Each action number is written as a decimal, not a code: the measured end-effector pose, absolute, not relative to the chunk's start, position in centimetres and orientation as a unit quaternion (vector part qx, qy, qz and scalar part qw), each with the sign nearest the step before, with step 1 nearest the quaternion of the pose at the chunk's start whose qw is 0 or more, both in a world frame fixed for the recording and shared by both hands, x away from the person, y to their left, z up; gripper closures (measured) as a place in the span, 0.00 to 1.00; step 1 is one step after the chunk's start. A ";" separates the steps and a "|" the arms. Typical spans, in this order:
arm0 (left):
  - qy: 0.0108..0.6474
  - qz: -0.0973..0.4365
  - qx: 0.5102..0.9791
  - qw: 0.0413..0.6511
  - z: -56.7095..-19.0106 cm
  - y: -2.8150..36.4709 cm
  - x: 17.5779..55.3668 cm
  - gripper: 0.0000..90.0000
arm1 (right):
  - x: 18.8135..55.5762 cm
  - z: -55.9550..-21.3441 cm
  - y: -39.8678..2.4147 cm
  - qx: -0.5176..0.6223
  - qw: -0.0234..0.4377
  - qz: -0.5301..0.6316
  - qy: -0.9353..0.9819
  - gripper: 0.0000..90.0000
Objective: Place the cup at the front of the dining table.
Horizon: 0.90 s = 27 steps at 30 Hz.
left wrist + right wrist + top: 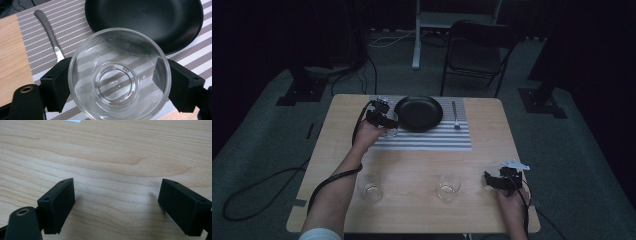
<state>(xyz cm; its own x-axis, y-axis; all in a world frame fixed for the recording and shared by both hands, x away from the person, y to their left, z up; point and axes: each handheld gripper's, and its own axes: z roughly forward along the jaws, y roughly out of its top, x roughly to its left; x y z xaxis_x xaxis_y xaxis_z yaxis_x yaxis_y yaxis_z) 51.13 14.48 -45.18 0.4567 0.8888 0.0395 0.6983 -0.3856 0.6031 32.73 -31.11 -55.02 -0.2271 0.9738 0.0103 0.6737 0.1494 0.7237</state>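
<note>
My left gripper [384,120] is shut on a clear drinking glass [119,75], its two black jaws pressing the glass's sides. The held glass [390,126] hangs over the left part of a grey striped placemat [432,140], just left of a black plate [418,113]. In the left gripper view I look down into the glass, with the black plate [150,17] behind it and a metal utensil handle [50,32] on the mat to its left. My right gripper [495,181] rests open near the table's front right, its jaws [115,207] wide apart over bare wood.
Two more clear glasses [370,187] [448,186] stand on the wooden table [492,135] near its front edge. A fork [455,116] lies on the mat right of the plate. A folding chair [477,50] stands beyond the table.
</note>
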 end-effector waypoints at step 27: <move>0.475 0.186 0.822 0.251 -47.9 14.3 51.0 0.19 | 32.7 -55.0 -31.1 0.573 0.241 0.311 0.719 0.15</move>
